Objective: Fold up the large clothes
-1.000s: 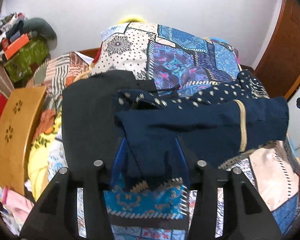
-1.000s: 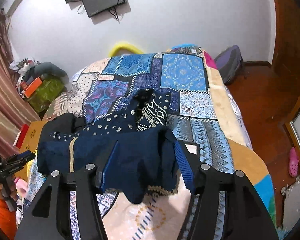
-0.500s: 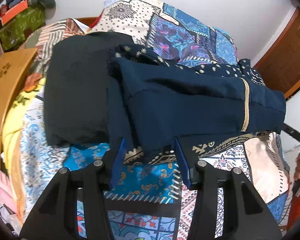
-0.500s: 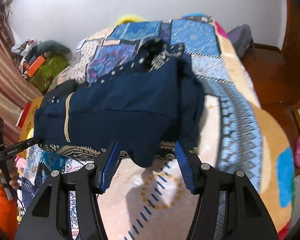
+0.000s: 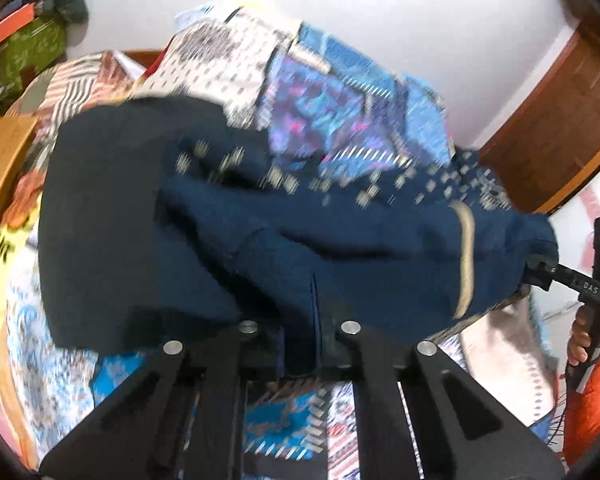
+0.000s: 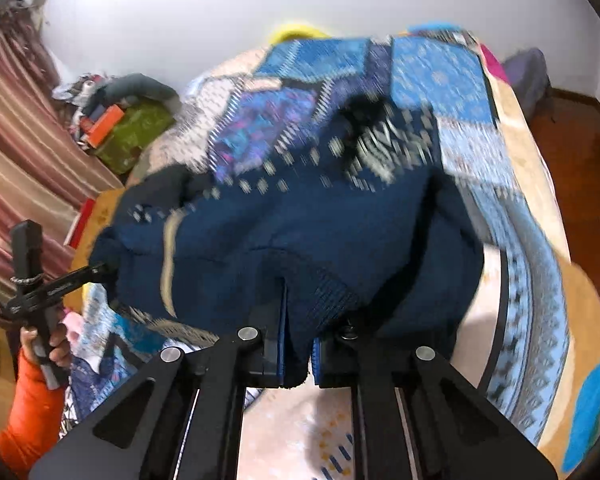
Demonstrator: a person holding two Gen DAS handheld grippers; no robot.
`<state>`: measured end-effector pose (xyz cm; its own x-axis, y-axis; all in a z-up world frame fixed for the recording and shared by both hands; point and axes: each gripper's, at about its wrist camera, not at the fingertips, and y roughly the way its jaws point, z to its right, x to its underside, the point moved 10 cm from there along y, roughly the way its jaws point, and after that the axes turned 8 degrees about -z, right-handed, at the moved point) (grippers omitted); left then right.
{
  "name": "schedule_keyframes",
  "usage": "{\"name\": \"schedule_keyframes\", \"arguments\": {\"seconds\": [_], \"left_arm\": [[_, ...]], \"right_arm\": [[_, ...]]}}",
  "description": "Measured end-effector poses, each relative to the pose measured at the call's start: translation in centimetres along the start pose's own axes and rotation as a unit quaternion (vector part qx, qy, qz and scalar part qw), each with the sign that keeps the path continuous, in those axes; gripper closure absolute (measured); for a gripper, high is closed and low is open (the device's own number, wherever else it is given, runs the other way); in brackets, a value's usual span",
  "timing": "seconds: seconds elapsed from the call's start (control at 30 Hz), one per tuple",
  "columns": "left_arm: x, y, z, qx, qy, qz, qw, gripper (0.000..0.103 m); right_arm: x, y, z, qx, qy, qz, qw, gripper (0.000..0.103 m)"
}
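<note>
A large navy garment (image 5: 360, 248) with a gold trim band and a dotted part lies folded across the patchwork bedspread (image 5: 340, 96). My left gripper (image 5: 314, 316) is shut on its near edge. In the right wrist view the same navy garment (image 6: 300, 232) spans the bed, and my right gripper (image 6: 296, 344) is shut on its near edge, with cloth bunched between the blue pads. Each view shows the other gripper at the garment's far end. Both views are motion-blurred.
A black cloth (image 5: 112, 208) lies on the bed left of the navy garment. A wooden board (image 5: 0, 156) and a pile of clothes and boxes (image 6: 116, 120) stand at the bed's left side. Wooden floor (image 6: 580, 184) lies right of the bed.
Both grippers were open around the garment's near edge half a second ago; now both have shut on it. The cameras have tilted up and the cloth has bunched.
</note>
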<state>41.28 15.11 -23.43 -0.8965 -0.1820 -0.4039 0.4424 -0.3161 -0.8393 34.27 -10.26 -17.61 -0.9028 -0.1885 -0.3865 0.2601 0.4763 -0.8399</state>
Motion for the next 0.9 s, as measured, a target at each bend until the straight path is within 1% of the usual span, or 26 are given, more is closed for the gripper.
{"name": "schedule_keyframes", "arguments": {"seconds": [0.1, 0.17, 0.23, 0.27, 0.3, 0.33, 0.37, 0.4, 0.43, 0.5, 0.53, 0.57, 0.6, 0.63, 0.67, 0.7, 0.8, 0.9], "left_arm": [[-2.8, -0.6, 0.2, 0.001, -0.004, 0.021, 0.9998, 0.095], [-5.1, -0.8, -0.2, -0.010, -0.008, 0.037, 0.9992, 0.095], [-7.5, -1.0, -1.1, -0.030, -0.020, 0.055, 0.9978, 0.095], [-8.4, -1.0, -1.6, -0.036, -0.026, 0.061, 0.9971, 0.095], [-9.2, -1.0, -1.9, -0.037, -0.035, 0.063, 0.9967, 0.095], [-10.0, -0.7, -2.2, -0.027, -0.048, 0.060, 0.9967, 0.094], [-10.3, -0.5, -2.6, -0.026, -0.058, 0.055, 0.9965, 0.094], [-10.6, -0.3, -2.8, -0.028, -0.065, 0.051, 0.9962, 0.094], [-10.9, 0.1, -3.0, -0.032, -0.069, 0.044, 0.9961, 0.092], [-11.0, 0.2, -3.0, -0.048, -0.062, 0.043, 0.9960, 0.089], [-11.2, 0.0, -3.0, -0.068, -0.055, 0.052, 0.9948, 0.085], [-11.3, -0.3, -3.0, -0.081, -0.051, 0.060, 0.9937, 0.075], [-11.4, -0.8, -3.0, -0.089, -0.048, 0.071, 0.9924, 0.070], [-11.5, -1.3, -3.0, -0.091, -0.047, 0.082, 0.9914, 0.060], [-11.6, -1.6, -3.0, -0.091, -0.047, 0.088, 0.9909, 0.058], [-11.6, -1.9, -3.0, -0.091, -0.046, 0.092, 0.9905, 0.057], [-11.2, -2.4, -2.9, -0.099, -0.036, 0.089, 0.9904, 0.057], [-10.1, -2.3, -2.7, -0.103, -0.029, 0.076, 0.9913, 0.055]], "right_arm": [[-3.1, -0.6, -0.9, 0.003, -0.007, 0.028, 1.000, 0.095], [-5.7, -0.7, -1.0, 0.012, 0.000, 0.054, 0.998, 0.095], [-7.7, -0.4, -0.5, 0.023, 0.017, 0.074, 0.997, 0.095], [-9.0, -0.2, 0.1, 0.037, 0.029, 0.086, 0.995, 0.095], [-9.6, 0.0, 0.3, 0.043, 0.036, 0.091, 0.994, 0.095], [-10.4, 0.5, 0.5, 0.045, 0.045, 0.091, 0.994, 0.094], [-10.9, 1.0, 0.6, 0.056, 0.049, 0.087, 0.993, 0.094], [-11.1, 1.4, 0.8, 0.068, 0.052, 0.082, 0.993, 0.093], [-11.3, 1.7, 0.8, 0.078, 0.052, 0.076, 0.993, 0.091], [-11.3, 2.3, 0.7, 0.096, 0.043, 0.060, 0.993, 0.079], [-11.3, 2.2, 0.5, 0.105, 0.035, 0.066, 0.992, 0.064], [-11.3, 1.8, 0.7, 0.117, 0.028, 0.078, 0.990, 0.044], [-11.3, 1.0, 0.7, 0.137, 0.021, 0.100, 0.985, 0.035], [-11.4, 0.4, 0.6, 0.149, 0.015, 0.117, 0.982, 0.027], [-11.4, -0.5, 0.4, 0.157, 0.008, 0.137, 0.978, 0.027], [-11.4, -1.1, 0.2, 0.159, 0.000, 0.147, 0.976, 0.027], [-11.0, -1.5, -0.5, 0.157, -0.012, 0.133, 0.978, 0.026], [-10.0, -1.2, -1.6, 0.155, -0.034, 0.119, 0.980, 0.026]]}}
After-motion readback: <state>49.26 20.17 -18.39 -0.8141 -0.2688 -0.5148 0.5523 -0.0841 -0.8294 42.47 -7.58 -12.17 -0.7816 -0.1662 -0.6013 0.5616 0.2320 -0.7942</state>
